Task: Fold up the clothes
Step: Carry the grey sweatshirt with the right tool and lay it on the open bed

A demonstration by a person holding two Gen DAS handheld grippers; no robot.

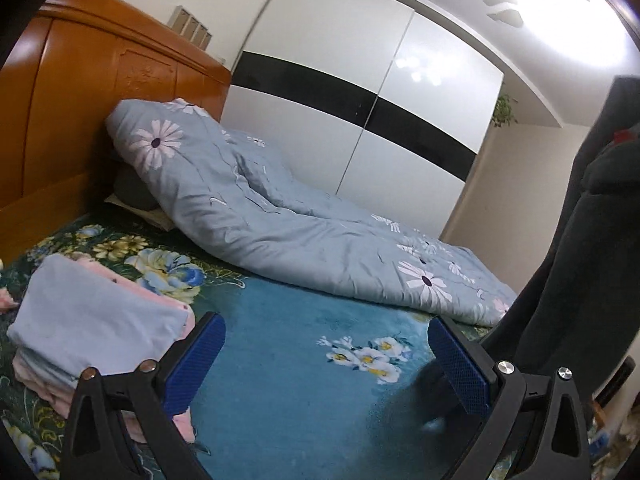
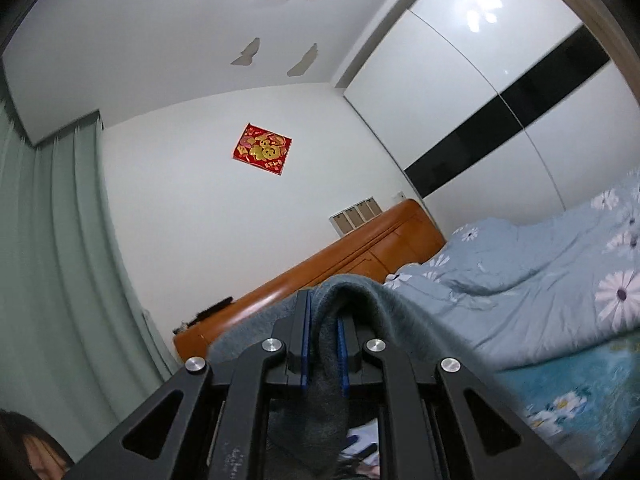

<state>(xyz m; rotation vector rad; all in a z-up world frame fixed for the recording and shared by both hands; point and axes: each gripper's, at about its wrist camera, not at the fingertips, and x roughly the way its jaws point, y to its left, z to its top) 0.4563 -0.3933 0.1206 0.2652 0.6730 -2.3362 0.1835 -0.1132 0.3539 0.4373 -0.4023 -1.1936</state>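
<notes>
My right gripper [image 2: 323, 322] is shut on a dark grey-teal garment [image 2: 384, 300] that drapes over its fingers, held up and pointing toward the headboard. The same dark garment [image 1: 576, 240] hangs along the right edge of the left wrist view. My left gripper [image 1: 326, 336] is open and empty, hovering low over the blue floral bedsheet [image 1: 304, 360]. A stack of folded clothes [image 1: 92, 320], light blue on top with pink under it, lies on the bed just left of the left gripper's left finger.
A rumpled light-blue flowered quilt [image 1: 280, 220] lies across the far side of the bed, over a pillow [image 1: 132, 196]. An orange wooden headboard [image 1: 80, 100] stands at the left. A white wardrobe with a black stripe [image 1: 360, 92] stands behind. Green curtains [image 2: 52, 260] hang at the left.
</notes>
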